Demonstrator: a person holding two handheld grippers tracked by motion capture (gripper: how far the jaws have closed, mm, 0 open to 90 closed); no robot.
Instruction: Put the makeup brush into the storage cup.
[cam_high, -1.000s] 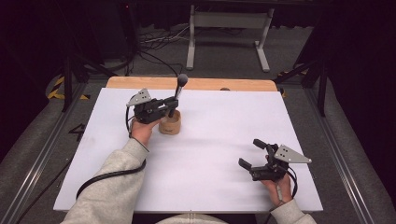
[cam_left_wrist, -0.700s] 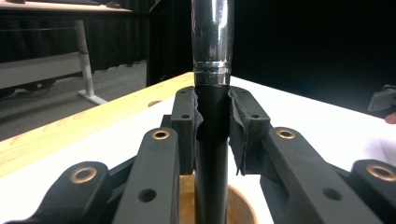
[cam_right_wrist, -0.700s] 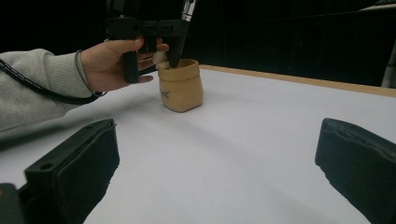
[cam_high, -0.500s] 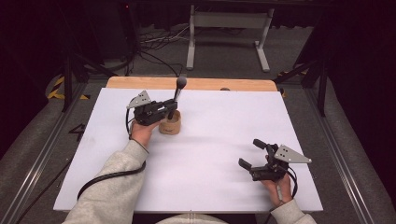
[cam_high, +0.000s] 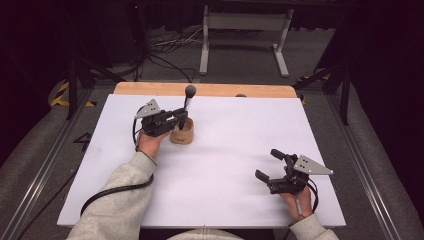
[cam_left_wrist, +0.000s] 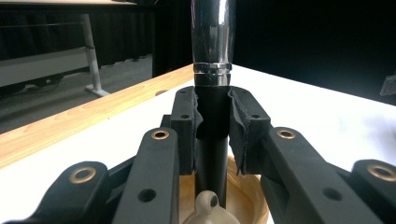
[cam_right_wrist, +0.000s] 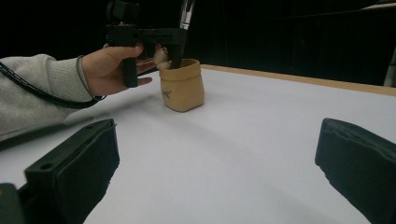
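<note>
Nearest the person, at the bottom of the high view, a grey sleeve (cam_high: 112, 202) comes in at the left and is cut off by the lower edge, while at the right little more than a hand and cuff show behind the right gripper (cam_high: 270, 166). That gripper rests low over the white worktop (cam_high: 235, 165) with its jaws spread wide and nothing between them; in the right gripper view the two black pads stand far apart at the picture's lower corners, each partly cut by the frame. A black cable (cam_high: 107, 192) trails from the sleeve across the sheet. Farther in, the left gripper (cam_high: 183, 117) has its jaws clamped on the dark lower shaft of a tool (cam_left_wrist: 212, 60) that stands upright in a small tan pouch (cam_high: 182, 134). The pouch sits on the left half of the worktop, well apart from the right gripper. In the left gripper view the pads press the black shaft from both sides just under a chrome collar; the shaft's top runs out of the frame, and its foot is hidden inside the pouch. A small pale object (cam_left_wrist: 205, 211) lies in the pouch mouth, cut off at the bottom and too little shown to identify. The high view shows a rounded grey knob at the tool's upper end. Beyond the white sheet a wooden edge (cam_high: 205, 90) of the worktop shows, and behind it the floor with cables and a metal frame fades into darkness.
</note>
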